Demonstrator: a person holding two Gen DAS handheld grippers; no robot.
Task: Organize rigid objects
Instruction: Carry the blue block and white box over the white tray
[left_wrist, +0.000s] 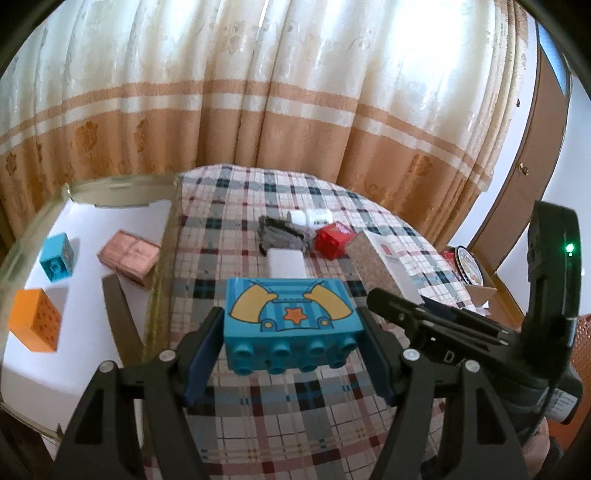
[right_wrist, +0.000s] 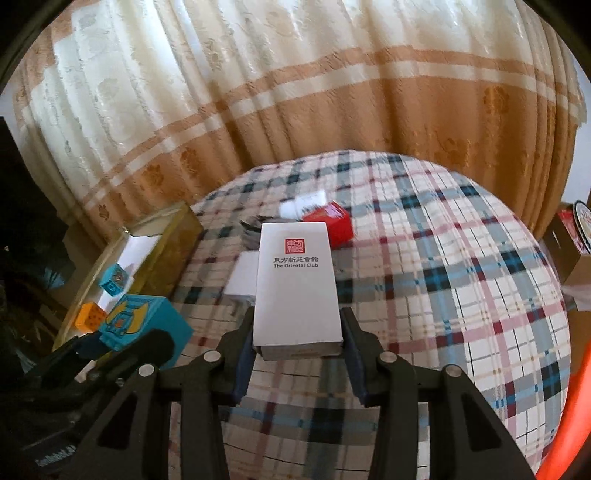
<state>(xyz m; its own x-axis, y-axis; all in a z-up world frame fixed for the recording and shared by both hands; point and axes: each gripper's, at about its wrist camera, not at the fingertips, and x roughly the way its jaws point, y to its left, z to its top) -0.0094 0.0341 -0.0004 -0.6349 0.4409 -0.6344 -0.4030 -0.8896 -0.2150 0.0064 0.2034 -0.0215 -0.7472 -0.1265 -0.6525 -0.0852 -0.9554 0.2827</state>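
In the left wrist view, the left claw (left_wrist: 291, 332) pinches a blue toy block (left_wrist: 290, 325) above the checked surface (left_wrist: 295, 424); to its left a shallow tray (left_wrist: 33, 229) holds a small blue cube (left_wrist: 56, 257), an orange block (left_wrist: 35, 319) and a pink box (left_wrist: 129, 256). In the right wrist view, the right claw (right_wrist: 297, 332) pinches a white booklet (right_wrist: 297, 284), lifted over the surface, with a red box (right_wrist: 334, 221) behind.

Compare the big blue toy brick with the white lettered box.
The big blue toy brick is squat, studded and carries a cartoon print; the white lettered box is long, flat and carries a red seal. The brick sits in the left gripper, the box in the right gripper. Both are clamped above the plaid cloth.
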